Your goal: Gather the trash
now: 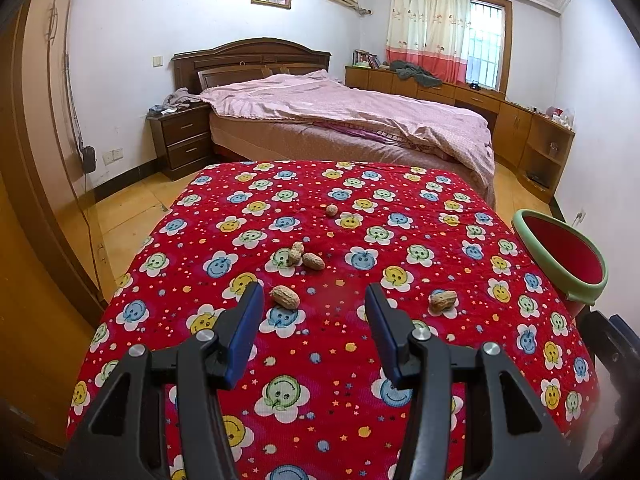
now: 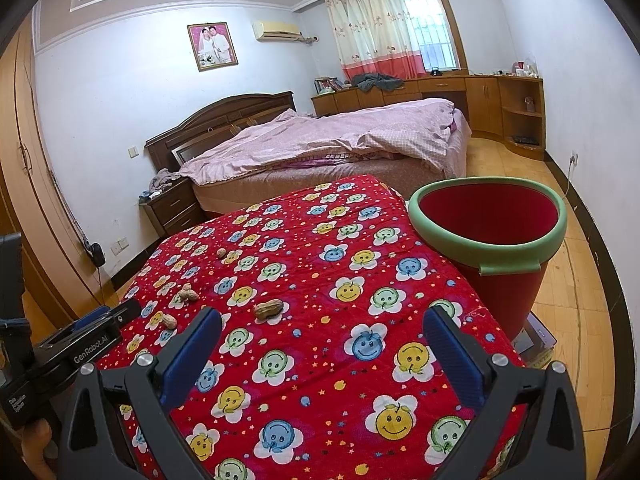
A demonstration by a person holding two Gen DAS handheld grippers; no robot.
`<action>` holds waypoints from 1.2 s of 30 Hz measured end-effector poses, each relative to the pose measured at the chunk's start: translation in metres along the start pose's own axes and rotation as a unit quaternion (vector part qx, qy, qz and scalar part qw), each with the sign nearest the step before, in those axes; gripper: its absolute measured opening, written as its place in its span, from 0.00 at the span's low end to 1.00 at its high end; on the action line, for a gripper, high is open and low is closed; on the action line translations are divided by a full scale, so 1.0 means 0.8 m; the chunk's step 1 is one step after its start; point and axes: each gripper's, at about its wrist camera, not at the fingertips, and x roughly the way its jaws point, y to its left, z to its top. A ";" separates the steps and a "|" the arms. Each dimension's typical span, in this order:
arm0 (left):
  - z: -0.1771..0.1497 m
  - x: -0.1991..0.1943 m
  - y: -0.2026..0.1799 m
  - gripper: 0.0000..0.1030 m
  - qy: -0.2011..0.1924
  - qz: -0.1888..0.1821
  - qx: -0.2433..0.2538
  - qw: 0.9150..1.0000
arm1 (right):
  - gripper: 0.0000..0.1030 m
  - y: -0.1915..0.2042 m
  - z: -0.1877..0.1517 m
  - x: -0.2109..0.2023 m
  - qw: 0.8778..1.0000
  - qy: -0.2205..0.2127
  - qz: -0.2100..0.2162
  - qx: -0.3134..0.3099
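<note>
Several peanut shells lie on the red smiley-flower cloth [image 1: 320,360]. In the left wrist view one peanut [image 1: 285,297] lies just ahead of my open left gripper [image 1: 312,300], a pair [image 1: 306,258] lies further on, one [image 1: 443,300] lies to the right and a small one [image 1: 331,210] lies far. A red bin with a green rim [image 1: 560,256] stands off the cloth's right edge. In the right wrist view my right gripper [image 2: 322,326] is open and empty above the cloth [image 2: 340,380]; a peanut [image 2: 269,309] lies ahead-left, the bin [image 2: 490,226] ahead-right. The left gripper's body [image 2: 72,348] shows at the left.
A bed with a pink quilt [image 1: 340,116] stands behind the table, with a dark nightstand [image 1: 182,140] to its left. Wooden cabinets [image 1: 520,128] line the right wall. A wardrobe [image 1: 36,160] stands at the left. A box [image 2: 536,340] lies on the floor by the bin.
</note>
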 end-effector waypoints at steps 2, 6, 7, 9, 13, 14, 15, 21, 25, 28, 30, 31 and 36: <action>0.000 0.000 0.000 0.51 0.000 0.000 0.000 1.000 | 1.00 0.000 0.000 0.000 1.000 0.000 0.000 0.000; 0.001 0.000 0.001 0.51 0.000 -0.001 0.000 1.000 | 1.00 0.000 0.000 0.000 1.000 -0.001 0.000 0.000; 0.000 0.000 0.001 0.51 0.000 -0.001 0.000 1.000 | 1.00 0.000 0.000 0.000 1.000 0.000 0.000 0.000; 0.000 0.000 0.000 0.51 0.000 0.000 0.000 1.000 | 1.00 0.000 0.000 0.000 1.000 0.000 0.000 0.000; 0.000 0.000 0.000 0.51 0.000 0.000 0.000 1.000 | 1.00 0.000 0.000 -0.001 1.000 0.000 0.000 0.000; 0.000 0.000 0.001 0.51 0.000 0.000 0.000 1.000 | 1.00 0.000 0.000 -0.001 1.000 0.000 0.000 0.000; 0.000 0.000 0.000 0.51 0.000 0.000 0.000 1.000 | 1.00 0.000 0.000 -0.001 1.000 0.000 0.000 0.000; 0.000 0.000 0.001 0.51 0.000 -0.001 0.000 1.000 | 1.00 0.000 0.000 -0.001 1.000 0.000 0.000 0.000; 0.000 0.000 0.001 0.51 0.000 0.000 0.000 1.000 | 1.00 0.001 -0.001 -0.001 1.000 0.001 0.001 0.000; 0.000 0.000 0.001 0.51 0.000 0.000 0.000 1.000 | 1.00 0.001 0.000 -0.001 1.000 0.000 0.000 0.001; 0.000 0.000 0.001 0.51 -0.001 0.000 0.000 1.000 | 1.00 0.001 -0.001 -0.002 1.000 -0.001 0.001 0.001; 0.000 0.000 0.001 0.51 -0.001 -0.001 0.000 1.000 | 1.00 0.001 0.000 -0.002 1.000 -0.001 0.000 0.001; 0.000 -0.002 0.004 0.51 -0.004 0.000 -0.002 1.000 | 1.00 0.002 -0.001 -0.001 1.000 -0.002 0.001 0.001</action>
